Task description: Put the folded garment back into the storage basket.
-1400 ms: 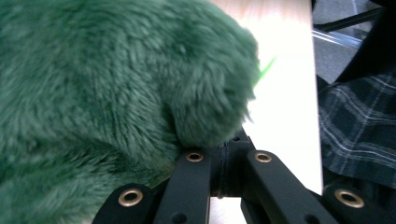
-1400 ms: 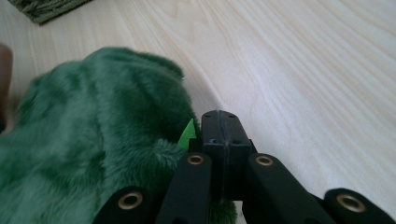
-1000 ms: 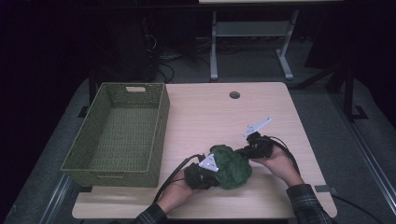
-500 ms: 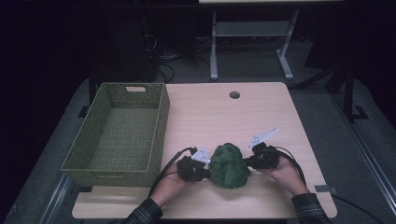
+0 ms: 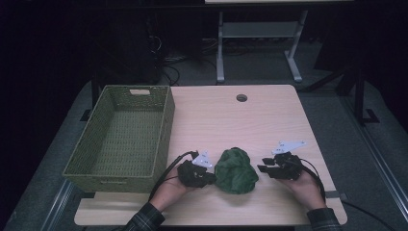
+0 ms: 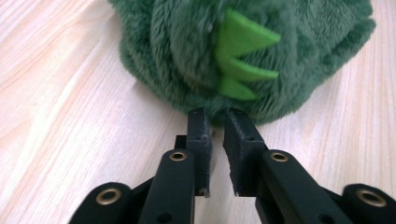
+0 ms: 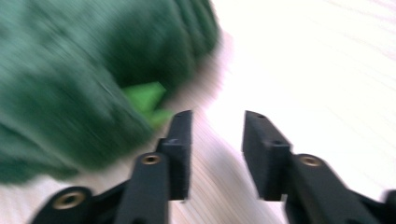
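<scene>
Dark green plush toy with bright green felt spikes [image 5: 235,171] lying on the pale wooden surface [image 5: 216,120], close to its near edge, between the two grippers and near the woven green basket [image 5: 165,126].

Looks like a let-go before a fresh grip. For a sound hold, push well into the plush body before closing. Avoid nipping loose fur alone: likely to slip.

Left gripper [image 5: 210,179]: fingers [image 6: 201,126] just been opening, now slightly spread, nothing between, tips right at the fur's lower edge. Right gripper [image 5: 262,169]: fingers [image 7: 180,140] likewise just been opening, spread wider, empty, just clear of the toy.

Both hands low, forearms in from the near edge, grippers roughly level, pointed inward at the toy.
</scene>
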Action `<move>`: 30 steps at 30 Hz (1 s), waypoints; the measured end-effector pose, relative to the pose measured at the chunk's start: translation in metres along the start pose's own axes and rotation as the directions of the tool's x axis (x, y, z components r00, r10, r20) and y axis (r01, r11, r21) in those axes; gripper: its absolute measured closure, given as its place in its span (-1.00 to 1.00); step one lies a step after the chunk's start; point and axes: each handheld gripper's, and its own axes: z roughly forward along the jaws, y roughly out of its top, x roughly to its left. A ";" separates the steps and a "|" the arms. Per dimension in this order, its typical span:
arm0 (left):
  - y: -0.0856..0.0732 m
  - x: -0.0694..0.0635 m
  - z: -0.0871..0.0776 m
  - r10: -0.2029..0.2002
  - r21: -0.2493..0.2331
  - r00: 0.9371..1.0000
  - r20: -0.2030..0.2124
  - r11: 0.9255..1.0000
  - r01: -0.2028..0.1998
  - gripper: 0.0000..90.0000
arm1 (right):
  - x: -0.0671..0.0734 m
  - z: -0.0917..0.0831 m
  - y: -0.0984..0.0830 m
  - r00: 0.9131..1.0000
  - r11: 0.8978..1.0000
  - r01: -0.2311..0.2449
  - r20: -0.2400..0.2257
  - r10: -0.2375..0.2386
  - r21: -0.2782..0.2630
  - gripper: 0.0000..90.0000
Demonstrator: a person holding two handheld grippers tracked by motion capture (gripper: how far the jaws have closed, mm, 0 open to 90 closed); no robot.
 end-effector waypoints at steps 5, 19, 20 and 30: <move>-0.002 0.001 -0.005 -0.004 0.001 1.000 -0.008 1.000 0.004 0.40 | -0.009 -0.010 -0.026 0.994 0.999 -0.040 0.099 0.041 -0.017 -0.22; 0.012 -0.011 -0.005 0.038 -0.017 0.999 -0.016 0.999 -0.038 -0.56 | -0.026 -0.013 -0.055 0.976 0.993 -0.108 0.184 0.116 -0.054 -0.93; 0.015 -0.012 -0.006 0.048 -0.014 0.999 -0.015 0.999 -0.048 -0.61 | -0.026 -0.013 -0.055 0.976 0.993 -0.108 0.184 0.116 -0.055 -0.93; 0.037 -0.012 -0.009 0.117 -0.004 0.993 -0.018 0.993 -0.117 -0.70 | -0.027 -0.013 -0.054 0.975 0.992 -0.112 0.188 0.120 -0.054 -0.93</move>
